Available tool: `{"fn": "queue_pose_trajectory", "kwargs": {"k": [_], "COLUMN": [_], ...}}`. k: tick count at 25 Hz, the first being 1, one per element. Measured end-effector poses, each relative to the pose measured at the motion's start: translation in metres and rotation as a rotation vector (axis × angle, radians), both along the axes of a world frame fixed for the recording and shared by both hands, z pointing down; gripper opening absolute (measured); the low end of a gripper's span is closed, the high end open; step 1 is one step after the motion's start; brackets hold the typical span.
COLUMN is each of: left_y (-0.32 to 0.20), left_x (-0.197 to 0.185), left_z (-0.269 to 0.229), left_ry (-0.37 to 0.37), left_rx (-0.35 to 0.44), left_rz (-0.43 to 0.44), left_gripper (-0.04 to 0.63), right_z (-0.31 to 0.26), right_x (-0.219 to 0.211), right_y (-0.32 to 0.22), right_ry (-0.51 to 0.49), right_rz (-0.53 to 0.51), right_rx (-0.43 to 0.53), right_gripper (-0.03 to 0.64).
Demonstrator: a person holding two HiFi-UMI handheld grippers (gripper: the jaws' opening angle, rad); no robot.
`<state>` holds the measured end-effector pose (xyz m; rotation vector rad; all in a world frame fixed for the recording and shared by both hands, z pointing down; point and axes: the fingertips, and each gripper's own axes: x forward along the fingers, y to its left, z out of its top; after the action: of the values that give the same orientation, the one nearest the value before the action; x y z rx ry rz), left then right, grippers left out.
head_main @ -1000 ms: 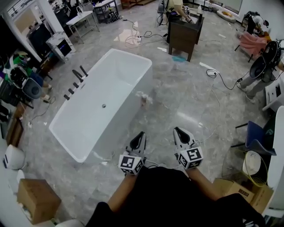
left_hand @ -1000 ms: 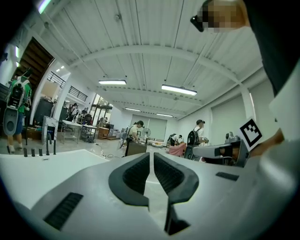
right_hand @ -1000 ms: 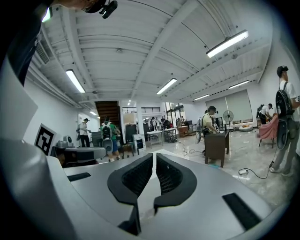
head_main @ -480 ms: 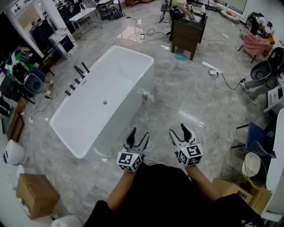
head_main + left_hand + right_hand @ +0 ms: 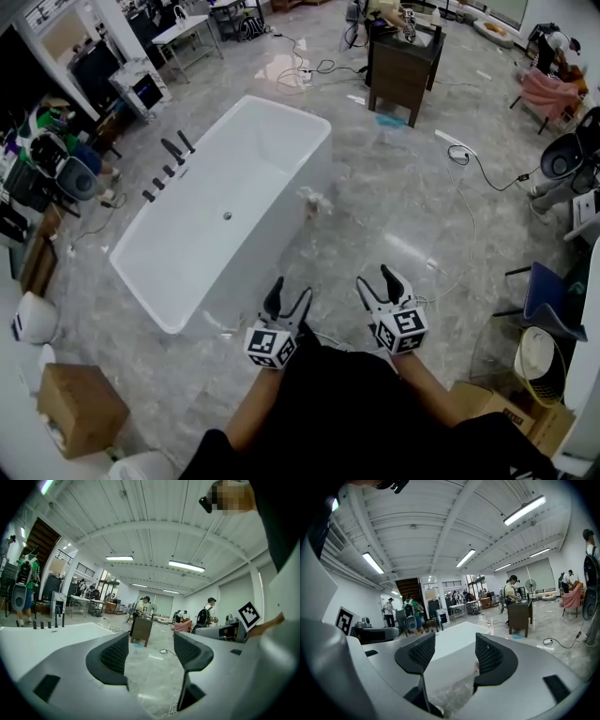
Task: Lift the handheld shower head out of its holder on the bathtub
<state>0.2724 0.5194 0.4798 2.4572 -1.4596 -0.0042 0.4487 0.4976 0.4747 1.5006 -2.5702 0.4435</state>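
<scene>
A white freestanding bathtub (image 5: 272, 234) stands on the grey marble floor, ahead and to the left of me. A row of black fittings (image 5: 167, 167) lines its far left rim; I cannot pick out the shower head among them. My left gripper (image 5: 289, 295) hovers off the tub's near right corner, its jaws opening with nothing between them. My right gripper (image 5: 377, 281) is beside it, open and empty. In the left gripper view, the left gripper (image 5: 150, 656) frames bare floor, with the tub rim (image 5: 47, 634) at left. In the right gripper view, the right gripper (image 5: 452, 656) looks toward the tub (image 5: 450, 639).
A dark wooden cabinet (image 5: 403, 61) stands beyond the tub, with cables (image 5: 469, 178) trailing over the floor to its right. A cardboard box (image 5: 80, 408) sits at the near left, a blue chair (image 5: 553, 300) at the right. People (image 5: 140, 609) stand in the background.
Both grippers went from shut to open. The hands have stayed in place near the tub's corner; the head view has shifted slightly.
</scene>
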Motion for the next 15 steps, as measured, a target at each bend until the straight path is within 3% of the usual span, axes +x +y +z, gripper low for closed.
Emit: {"fn": "queue_pose_trajectory", "kwargs": {"k": [8,15], "left_y": [-0.025,-0.090], "left_x": [-0.033,-0.044], "left_z": [0.018,0.035], "left_ry": [0.017,0.046], "left_rx": [-0.040,-0.041], "left_rz": [-0.113,-0.059], "left_gripper": [0.279,0.279], "right_z": [0.015,0.023], "right_x": [-0.009,-0.028], "right_y": [-0.021,-0.079], "right_ry": [0.022,0.073], "right_rz": [-0.039,-0.028], "right_rx": [-0.037,-0.033], "right_gripper": [0.235,0.235]}}
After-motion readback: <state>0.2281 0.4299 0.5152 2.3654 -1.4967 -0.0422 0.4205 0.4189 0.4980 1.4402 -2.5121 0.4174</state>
